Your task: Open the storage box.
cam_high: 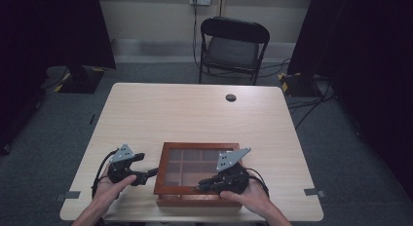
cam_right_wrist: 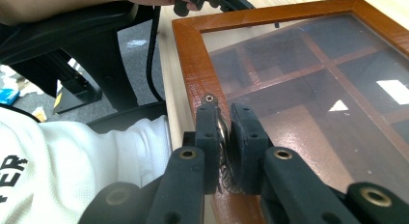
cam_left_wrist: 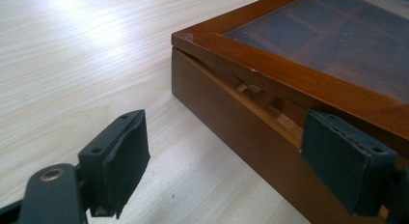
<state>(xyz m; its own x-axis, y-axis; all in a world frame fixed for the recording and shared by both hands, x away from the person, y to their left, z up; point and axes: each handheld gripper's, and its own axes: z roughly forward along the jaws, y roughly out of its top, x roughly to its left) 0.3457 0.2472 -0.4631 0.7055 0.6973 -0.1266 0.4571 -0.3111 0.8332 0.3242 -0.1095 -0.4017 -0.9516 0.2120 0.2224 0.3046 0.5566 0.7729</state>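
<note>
Right gripper (cam_right_wrist: 224, 151) jaws pinched on small metal knob (cam_right_wrist: 223, 132) at lid's front edge; glass-topped wooden box (cam_high: 197, 173) near table's front edge, lid (cam_left_wrist: 308, 64) slightly raised. Left gripper (cam_left_wrist: 241, 161) wide open, straddling box's side. Full opening remains.

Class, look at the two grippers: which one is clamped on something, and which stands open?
The right gripper is shut on the small metal knob on the wooden box's lid. The left gripper stands open at the box's side, its pads apart.
</note>
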